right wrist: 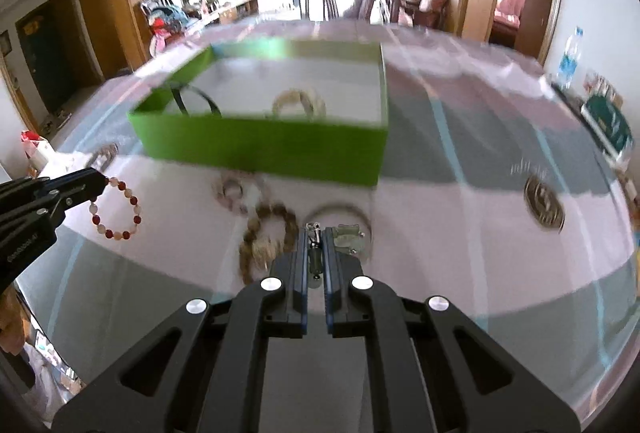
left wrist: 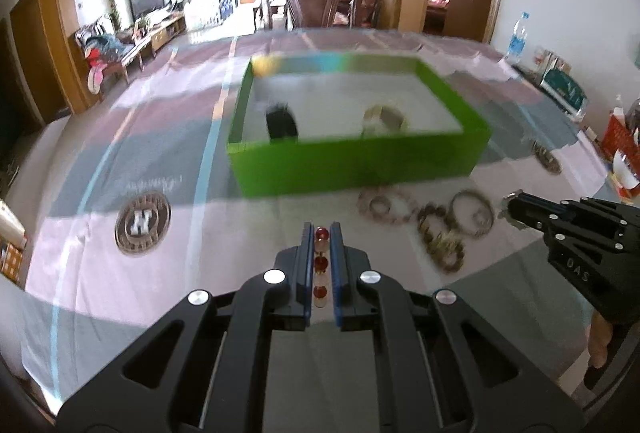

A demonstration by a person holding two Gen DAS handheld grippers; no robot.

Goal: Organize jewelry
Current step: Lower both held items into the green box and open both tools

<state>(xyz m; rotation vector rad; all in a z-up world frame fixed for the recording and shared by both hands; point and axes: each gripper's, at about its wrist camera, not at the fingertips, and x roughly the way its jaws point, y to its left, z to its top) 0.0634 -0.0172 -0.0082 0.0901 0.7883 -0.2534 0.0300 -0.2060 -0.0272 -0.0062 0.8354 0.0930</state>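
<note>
Your left gripper (left wrist: pixel 321 233) pinches a red-and-pale bead bracelet (left wrist: pixel 321 264) above the tablecloth (left wrist: pixel 160 281), with the green box (left wrist: pixel 356 157) ahead and your right gripper (left wrist: pixel 505 208) beside loose bracelets (left wrist: pixel 424 221).

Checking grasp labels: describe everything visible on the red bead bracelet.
The red bead bracelet is a closed loop of round beads, glossy dark red alternating with pale translucent peach, glass or stone by the look. The left gripper is shut on its top, so the loop hangs freely below the fingertips, above the tablecloth. In the left wrist view, the beads sit in a row between the blue pads.
</note>
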